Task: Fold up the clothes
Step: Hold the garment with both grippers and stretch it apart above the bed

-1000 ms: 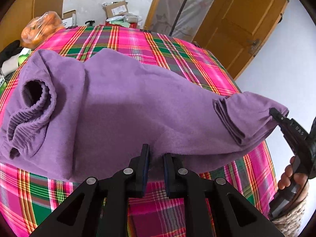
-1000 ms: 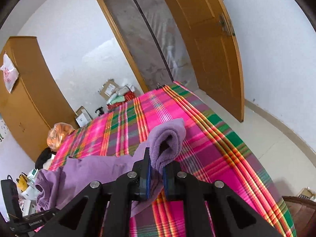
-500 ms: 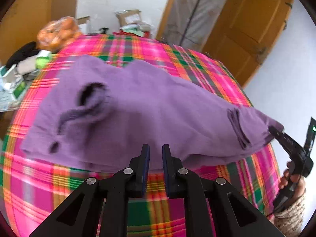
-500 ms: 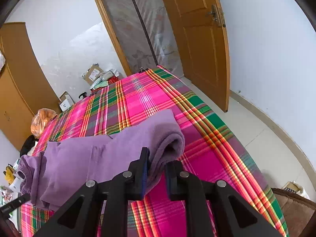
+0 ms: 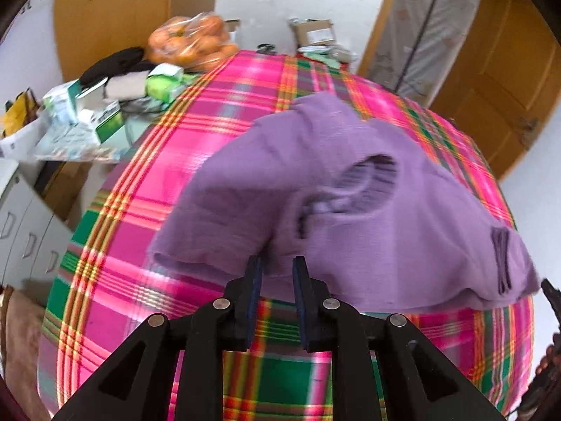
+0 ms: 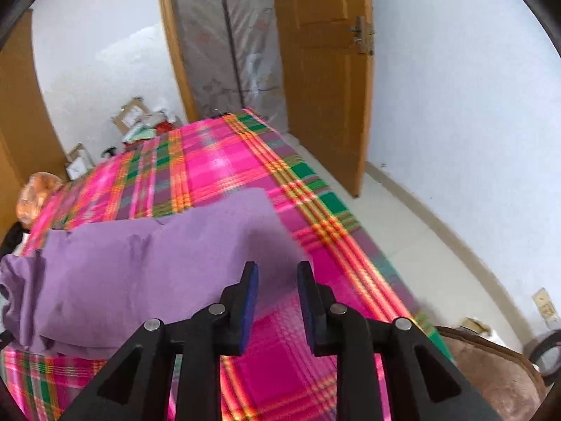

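Released moments ago: purple sweater (image 5: 350,210) laid folded on plaid bedspread (image 5: 217,129), left gripper (image 5: 275,273) and right gripper (image 6: 277,277) now parted, empty. Fold seemingly set; smoothing likely next.

— What's past the far edge of that plaid blanket (image 5: 217,133)?
— A clear bag of oranges (image 5: 191,40), then boxes and cartons (image 5: 80,115) heaped on a side surface to the left, above white drawers (image 5: 24,235).
— And opposite?
— A wooden door (image 6: 322,70), open, beside a plastic-covered doorway (image 6: 228,38). Cardboard boxes (image 6: 131,115) sit by the white wall.
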A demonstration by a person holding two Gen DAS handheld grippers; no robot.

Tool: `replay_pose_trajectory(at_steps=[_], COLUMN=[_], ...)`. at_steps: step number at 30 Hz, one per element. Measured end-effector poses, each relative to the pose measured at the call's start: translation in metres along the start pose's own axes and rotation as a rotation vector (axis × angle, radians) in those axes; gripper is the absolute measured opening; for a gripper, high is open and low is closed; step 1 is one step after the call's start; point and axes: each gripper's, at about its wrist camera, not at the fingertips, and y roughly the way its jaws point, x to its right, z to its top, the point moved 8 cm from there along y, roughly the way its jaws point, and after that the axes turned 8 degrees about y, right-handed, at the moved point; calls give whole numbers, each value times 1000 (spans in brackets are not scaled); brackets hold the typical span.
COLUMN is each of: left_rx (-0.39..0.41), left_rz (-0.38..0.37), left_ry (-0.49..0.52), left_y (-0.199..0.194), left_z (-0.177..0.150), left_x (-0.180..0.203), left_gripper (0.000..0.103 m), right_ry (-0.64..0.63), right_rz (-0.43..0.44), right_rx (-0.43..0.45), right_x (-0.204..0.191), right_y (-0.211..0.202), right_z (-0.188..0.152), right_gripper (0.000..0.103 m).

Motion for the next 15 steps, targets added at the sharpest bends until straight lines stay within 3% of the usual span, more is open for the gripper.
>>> replay_pose_trajectory(at_steps=[3,7,9,11,15], left_rx=[2,18,25,24,8], left_rz=[-29,-90,-111,-102,-58], left_ry=[6,39,55,77,92], left_y=[2,2,2,5,14], left_z=[1,5,7,8,12], left_x=[-1,10,14,17,15], left_gripper=[19,19,26,26,26], right_ry=[-3,-29,-59,-120,-242], right_rz=[-16,36,106,187,311], right_rx=[8,34,63,67,-1], right_x=[2,-18,-39,-65,-116], right_y=[-4,-12,-20,-24,-18], right_z=[0,-4,-9,-17,-44], right_gripper=[24,24,24,24,26])
